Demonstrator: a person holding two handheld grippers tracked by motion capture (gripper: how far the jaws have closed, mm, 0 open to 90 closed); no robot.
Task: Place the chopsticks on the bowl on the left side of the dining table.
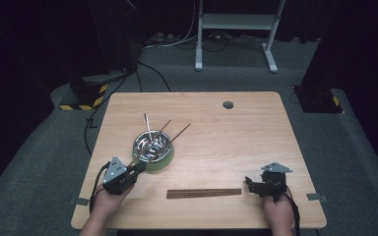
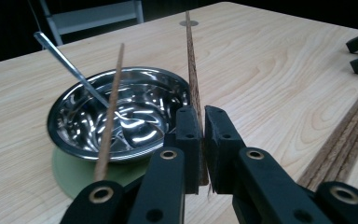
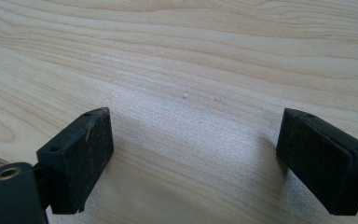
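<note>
A steel bowl (image 1: 151,145) stands on a green coaster (image 1: 163,163) left of the table's middle, with a metal spoon (image 1: 148,128) leaning in it. My left gripper (image 1: 137,169) is at the bowl's near left side, shut on the near end of a dark wooden chopstick (image 2: 193,79) that runs past the bowl's (image 2: 74,112) rim. A second chopstick (image 2: 112,107) lies across the bowl beside the spoon (image 2: 65,60). My right gripper (image 1: 248,183) rests open near the front right, and in its own view the right gripper (image 3: 193,144) has bare table between its jaws.
A long dark wooden strip (image 1: 204,193) lies along the front edge between the two hands, also at the right of the left gripper view as the strip (image 2: 349,135). A grey cable hole (image 1: 228,104) sits at the table's far side.
</note>
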